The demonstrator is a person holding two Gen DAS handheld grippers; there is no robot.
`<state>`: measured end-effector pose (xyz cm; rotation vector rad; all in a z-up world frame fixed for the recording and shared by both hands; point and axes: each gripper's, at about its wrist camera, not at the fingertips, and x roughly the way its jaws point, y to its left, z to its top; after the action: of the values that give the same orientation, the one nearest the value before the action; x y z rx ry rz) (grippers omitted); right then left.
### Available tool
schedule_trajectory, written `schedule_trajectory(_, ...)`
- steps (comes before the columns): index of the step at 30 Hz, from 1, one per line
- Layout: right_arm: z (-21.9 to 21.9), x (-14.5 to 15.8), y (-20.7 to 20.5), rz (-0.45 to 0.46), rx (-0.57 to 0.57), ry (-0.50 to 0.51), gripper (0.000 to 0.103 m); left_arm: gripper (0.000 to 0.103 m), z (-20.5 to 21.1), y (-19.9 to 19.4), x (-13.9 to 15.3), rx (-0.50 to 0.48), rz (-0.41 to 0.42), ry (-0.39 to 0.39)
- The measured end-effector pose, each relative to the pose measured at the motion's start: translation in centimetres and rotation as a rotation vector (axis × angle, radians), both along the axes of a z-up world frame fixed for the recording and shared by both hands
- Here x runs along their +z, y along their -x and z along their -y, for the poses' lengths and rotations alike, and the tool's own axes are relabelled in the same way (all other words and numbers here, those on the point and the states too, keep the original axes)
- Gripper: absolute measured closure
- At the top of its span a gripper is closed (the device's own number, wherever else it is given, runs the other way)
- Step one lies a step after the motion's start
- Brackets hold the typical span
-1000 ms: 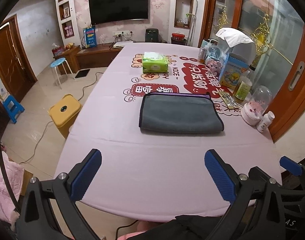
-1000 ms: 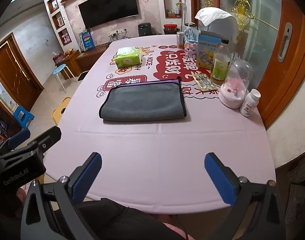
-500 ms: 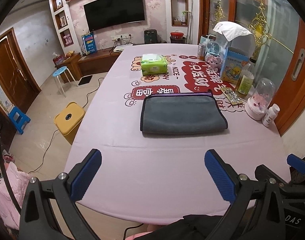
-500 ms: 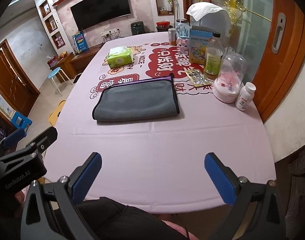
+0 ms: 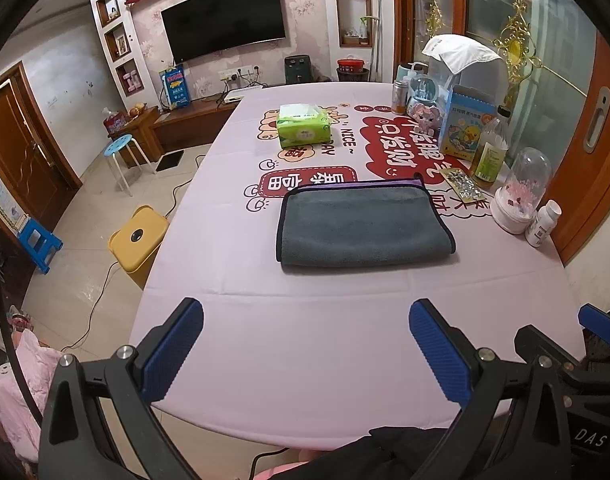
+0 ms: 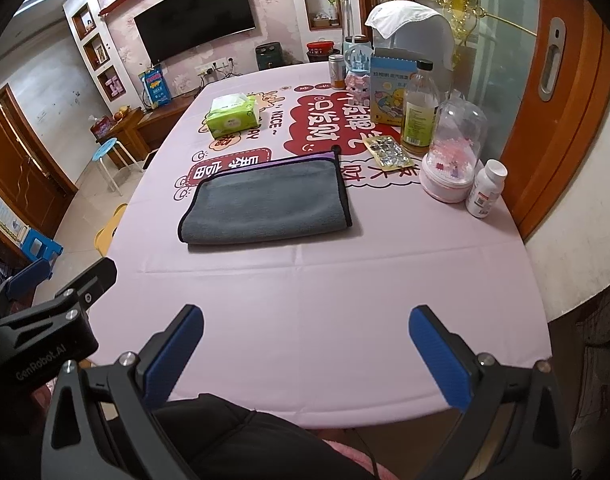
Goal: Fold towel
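Observation:
A grey towel (image 5: 365,224) with a dark border and a purple underside lies folded flat on the pink tablecloth (image 5: 305,320); it also shows in the right wrist view (image 6: 269,204). My left gripper (image 5: 305,348) is open and empty above the table's near edge, well short of the towel. My right gripper (image 6: 305,352) is open and empty, also at the near edge. The left gripper's body (image 6: 45,328) shows at the left of the right wrist view.
A green tissue pack (image 5: 303,126) sits beyond the towel. Bottles, a glass dome (image 6: 453,152), a white pill bottle (image 6: 485,188) and a blister pack (image 6: 387,151) crowd the table's right side. A yellow stool (image 5: 137,238) stands on the floor at left.
Both grippers have drawn back and risen slightly, so the towel looks a little farther away. The towel has not moved. Both grippers stay open.

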<state>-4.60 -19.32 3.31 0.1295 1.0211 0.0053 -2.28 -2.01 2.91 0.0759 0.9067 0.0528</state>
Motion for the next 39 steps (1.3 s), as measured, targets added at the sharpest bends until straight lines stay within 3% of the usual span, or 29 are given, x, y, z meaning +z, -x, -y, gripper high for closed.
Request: schedule_trajectory(39,-0.10,-0.12,-0.23,-0.010,0.000,-0.001,0.000,0.001,-0.24,-0.60,-0.74,0.013,-0.017,-0.006)
